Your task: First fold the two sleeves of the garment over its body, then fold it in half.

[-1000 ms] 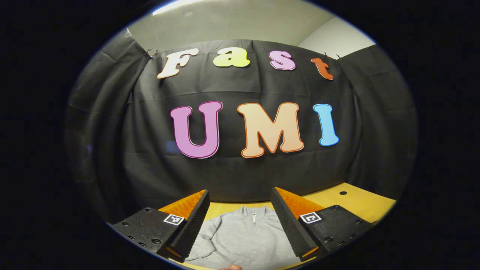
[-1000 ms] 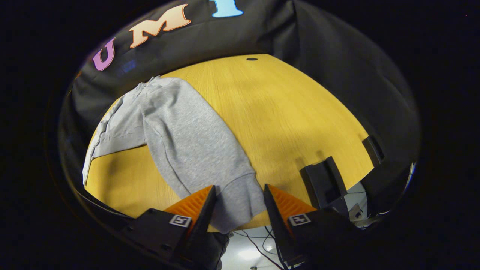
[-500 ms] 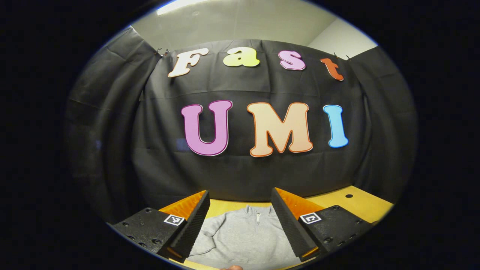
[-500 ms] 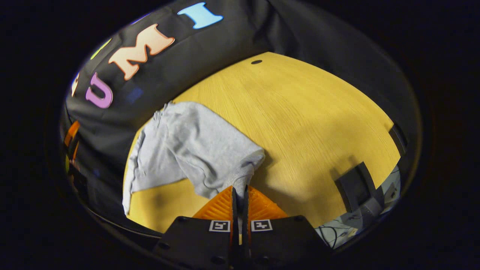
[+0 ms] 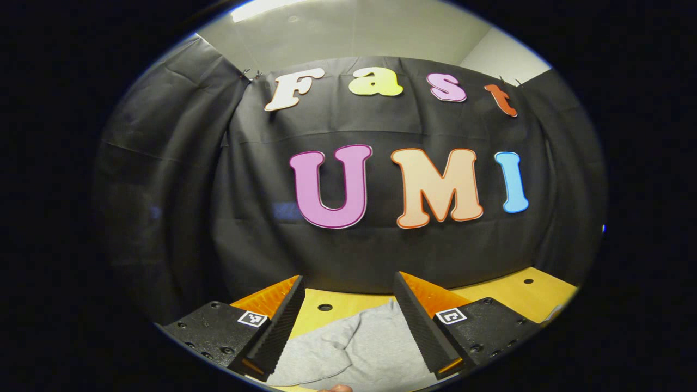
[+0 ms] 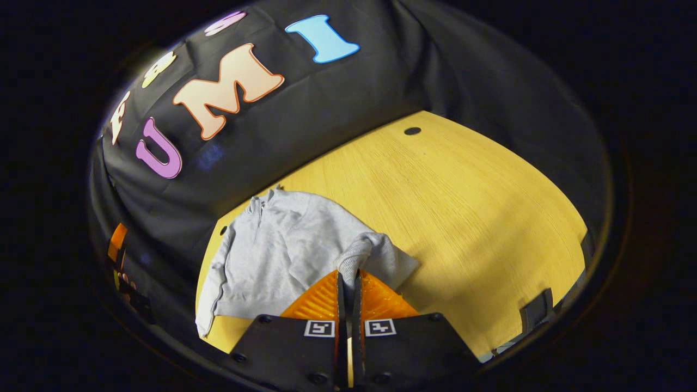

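In the left gripper view, the left gripper [image 5: 348, 321] hangs above the near edge of the table [image 5: 506, 294] with its two fingers spread wide and nothing between them. The grey garment [image 5: 354, 354] lies flat on the table below and beyond the gap, not touching either finger. Each finger is a black wedge with a ribbed inner pad and an orange ridged outer face. The table is yellow wood-grain with small dark round holes. The garment is soft, matte fleece with shallow creases.

In the right gripper view, the right gripper [image 6: 348, 280] is clenched, both orange ribbed fingers pressed together on the cuff of the garment's sleeve [image 6: 359, 253]. The ribbed cuff bunches upward from the fingertips, and the sleeve arches from there back over the body of the garment [image 6: 267, 261], which lies on the left part of the table [image 6: 463, 218], its zipped collar toward the black cloth wall [image 6: 305, 114].
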The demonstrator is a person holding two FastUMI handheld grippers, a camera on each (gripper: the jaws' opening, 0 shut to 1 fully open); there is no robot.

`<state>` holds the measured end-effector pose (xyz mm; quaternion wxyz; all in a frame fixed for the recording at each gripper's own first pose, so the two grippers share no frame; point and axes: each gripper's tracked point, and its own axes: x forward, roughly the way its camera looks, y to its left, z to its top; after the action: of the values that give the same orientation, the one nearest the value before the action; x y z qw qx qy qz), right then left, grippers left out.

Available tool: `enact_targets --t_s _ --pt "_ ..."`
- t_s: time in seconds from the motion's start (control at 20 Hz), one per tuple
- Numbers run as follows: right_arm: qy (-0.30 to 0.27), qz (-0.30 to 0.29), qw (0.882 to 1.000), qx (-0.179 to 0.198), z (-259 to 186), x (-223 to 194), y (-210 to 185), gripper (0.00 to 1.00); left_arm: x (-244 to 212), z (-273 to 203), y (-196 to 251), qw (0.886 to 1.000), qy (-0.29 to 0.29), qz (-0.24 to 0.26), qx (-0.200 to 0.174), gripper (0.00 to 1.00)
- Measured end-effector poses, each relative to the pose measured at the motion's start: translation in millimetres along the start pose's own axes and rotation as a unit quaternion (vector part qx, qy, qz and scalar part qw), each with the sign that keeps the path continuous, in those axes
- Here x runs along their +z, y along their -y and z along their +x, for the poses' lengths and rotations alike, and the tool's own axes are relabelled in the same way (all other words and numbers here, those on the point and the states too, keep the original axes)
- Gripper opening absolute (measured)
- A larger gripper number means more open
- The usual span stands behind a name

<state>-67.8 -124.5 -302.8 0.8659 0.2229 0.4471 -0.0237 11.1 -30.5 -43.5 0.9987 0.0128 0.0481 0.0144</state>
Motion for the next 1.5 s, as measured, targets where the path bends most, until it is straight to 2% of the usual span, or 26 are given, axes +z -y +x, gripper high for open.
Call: enact_targets --t_s 0.05,0.1,0.15,0.2,0.35,0.4,0.6,0.7,0.8,0.9,0.95,1.25,1.5 --pt "0.006 -0.004 1.0 0.005 6 8 -11 0.06 -2 -1 -10 1.0 -0.002 0.001 0.006 0.96" --pt "0.012 -0.008 1.0 0.009 14 18 -22 0.06 -5 -1 -21 1.0 -0.004 0.002 0.013 1.0" --pt "0.017 -0.013 1.0 0.015 21 26 -35 0.06 -7 -1 -31 1.0 -0.007 0.003 0.021 0.95" --pt "0.022 -0.017 0.999 0.021 28 34 -48 0.06 -9 -3 -42 1.0 -0.009 0.003 0.029 1.0" --pt "0.03 -0.031 0.998 0.035 49 56 -82 0.06 -15 -6 -71 0.999 -0.016 0.005 0.051 0.99" --pt "0.032 -0.037 0.998 0.039 55 61 -93 0.06 -17 -7 -80 0.998 -0.017 0.006 0.058 0.96" --pt "0.038 -0.061 0.996 0.06 80 77 -144 0.03 -24 -8 -112 0.996 -0.024 0.009 0.081 0.96" --pt "0.039 -0.07 0.994 0.071 91 79 -171 0.06 -26 -8 -126 0.996 -0.026 0.008 0.09 0.96" --pt "0.037 -0.079 0.993 0.083 104 76 -199 0.06 -30 -8 -140 0.995 -0.03 0.005 0.097 0.96" --pt "0.035 -0.095 0.991 0.091 114 72 -226 0.06 -34 -9 -154 0.994 -0.034 0.002 0.105 1.0" --pt "0.035 -0.104 0.989 0.096 120 71 -239 0.06 -36 -10 -161 0.993 -0.036 0.002 0.11 0.96" --pt "0.028 -0.143 0.98 0.132 150 49 -325 0.05 -44 -15 -207 0.99 -0.044 0.006 0.136 0.96" --pt "0.0 -0.182 0.971 0.157 180 2 -390 0.05 -55 -25 -243 0.987 -0.051 0.009 0.154 0.96"
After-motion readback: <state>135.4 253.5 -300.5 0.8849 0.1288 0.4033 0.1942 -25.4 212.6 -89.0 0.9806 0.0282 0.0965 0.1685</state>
